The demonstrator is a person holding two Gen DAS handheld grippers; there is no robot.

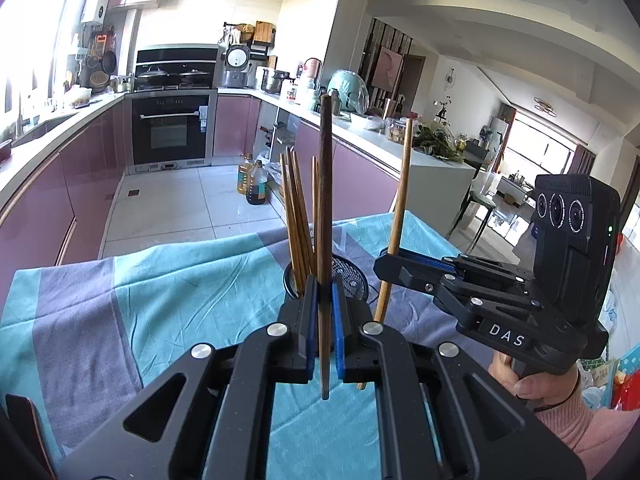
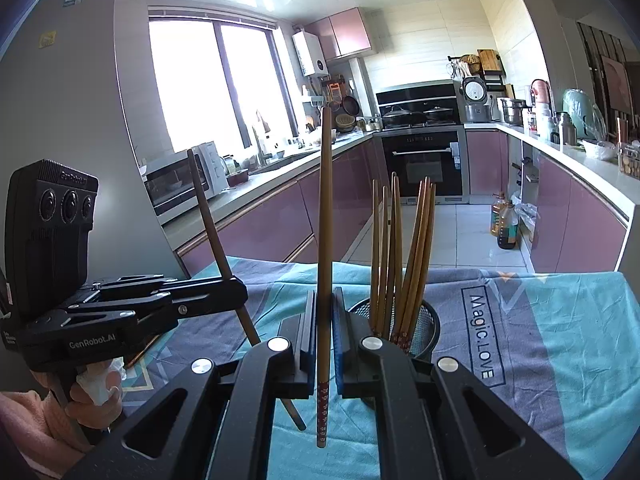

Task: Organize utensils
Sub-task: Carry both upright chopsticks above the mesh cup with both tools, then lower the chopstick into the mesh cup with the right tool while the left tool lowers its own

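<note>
In the left wrist view my left gripper [image 1: 325,294] is shut on a dark brown chopstick [image 1: 325,200] that stands upright. Just behind it is a black mesh holder [image 1: 352,276] with several chopsticks [image 1: 298,220] standing in it. To the right, my right gripper [image 1: 387,259] is shut on a lighter chopstick [image 1: 400,200], slightly tilted. In the right wrist view the right gripper [image 2: 324,312] clamps that chopstick [image 2: 326,220], whose lower end has a red pattern. The holder [image 2: 430,328] sits just right of it. The left gripper [image 2: 237,292] holds its dark chopstick [image 2: 212,224] at the left.
A teal and grey cloth [image 1: 160,300] covers the table, and its far edge drops to a tiled floor. Oil bottles [image 1: 254,180] stand on the floor by pink cabinets. A person's hand [image 1: 532,384] grips the right handle. A dark object [image 1: 24,424] lies at the cloth's lower left.
</note>
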